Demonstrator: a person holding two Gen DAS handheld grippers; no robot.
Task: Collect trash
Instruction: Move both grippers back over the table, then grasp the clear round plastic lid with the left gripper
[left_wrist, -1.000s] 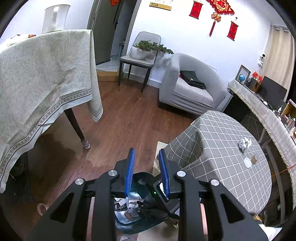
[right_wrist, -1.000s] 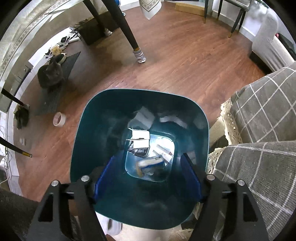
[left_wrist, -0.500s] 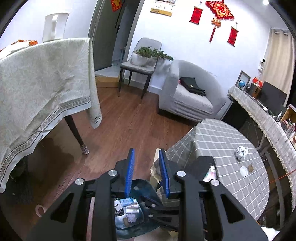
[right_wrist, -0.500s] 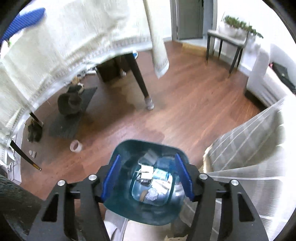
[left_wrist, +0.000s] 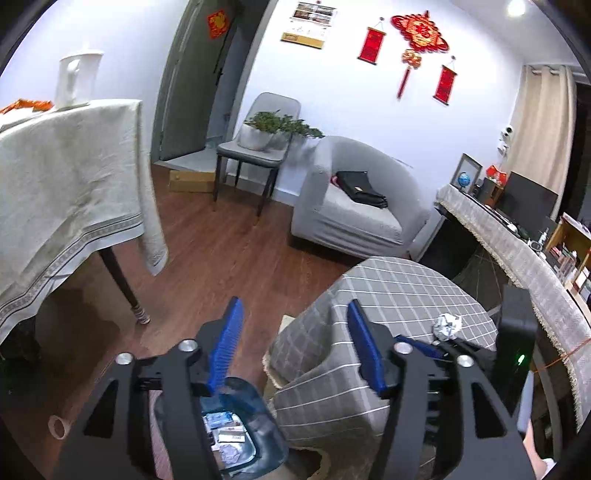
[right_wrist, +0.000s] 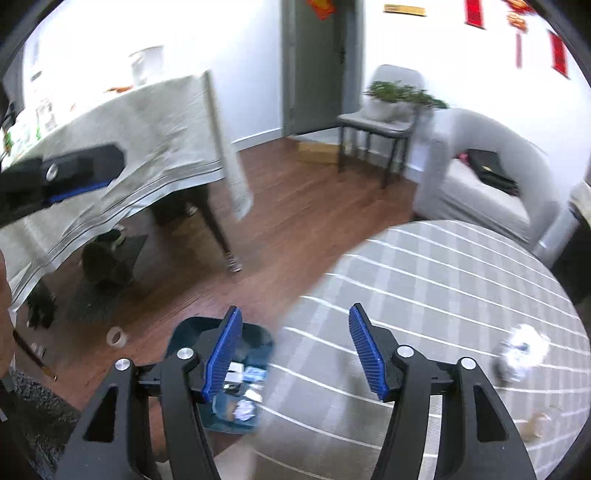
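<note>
Both the left tongs and the right tongs are opening with nothing between their blue pads (each gap showing only floor and cloth). The teal trash bin is sitting on the floor just beside the checked table, scraps lying inside it. Farther across that table, a crumpled wrapper is lying on the cloth, well apart from the bin.

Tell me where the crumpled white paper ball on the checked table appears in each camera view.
Left wrist view: crumpled paper ball lies right of centre, near the far edge of the checked table.
Right wrist view: it is blurred, at the right edge.
Shared landmark: the teal trash bin, on the floor left of that table.
</note>
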